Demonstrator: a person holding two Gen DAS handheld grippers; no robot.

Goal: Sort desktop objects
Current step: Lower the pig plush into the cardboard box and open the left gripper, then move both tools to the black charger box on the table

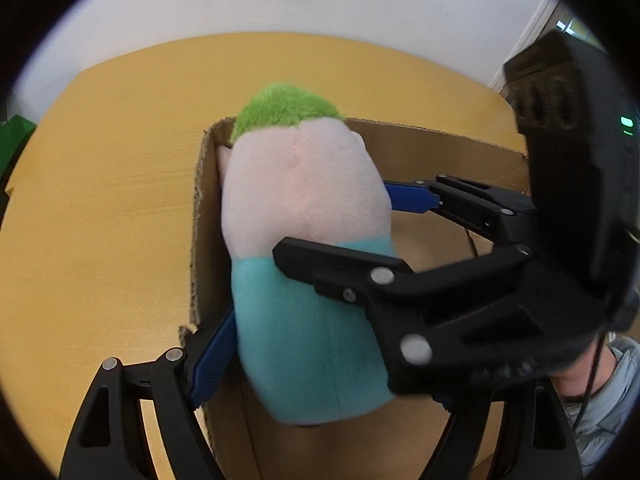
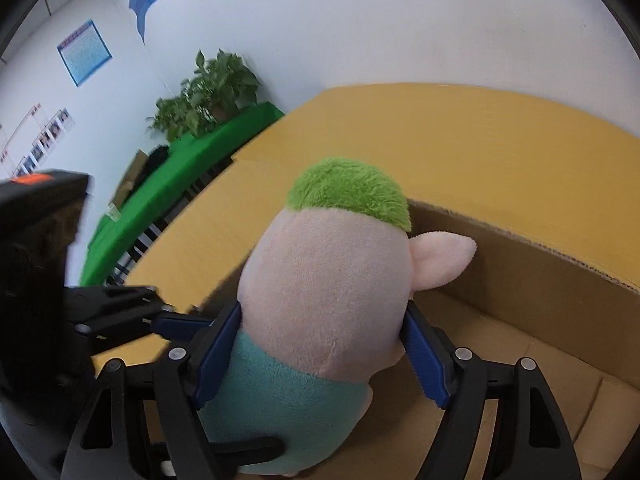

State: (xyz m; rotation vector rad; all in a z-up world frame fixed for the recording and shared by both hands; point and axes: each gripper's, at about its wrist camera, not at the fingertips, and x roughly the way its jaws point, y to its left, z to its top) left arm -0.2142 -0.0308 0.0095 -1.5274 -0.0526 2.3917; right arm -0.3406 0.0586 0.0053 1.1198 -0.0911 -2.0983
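Plush toy (image 2: 320, 300), base hidden, clamped wide between both the left gripper (image 1: 304, 344) and right gripper (image 2: 324, 348) above the cardboard box (image 2: 520, 264) on yellow table (image 2: 480, 140); white wall (image 2: 360, 20) behind box.

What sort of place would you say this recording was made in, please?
Probably an office or meeting room: a long wooden table, framed notices and photos on a white wall, and potted plants on a green-covered side table.
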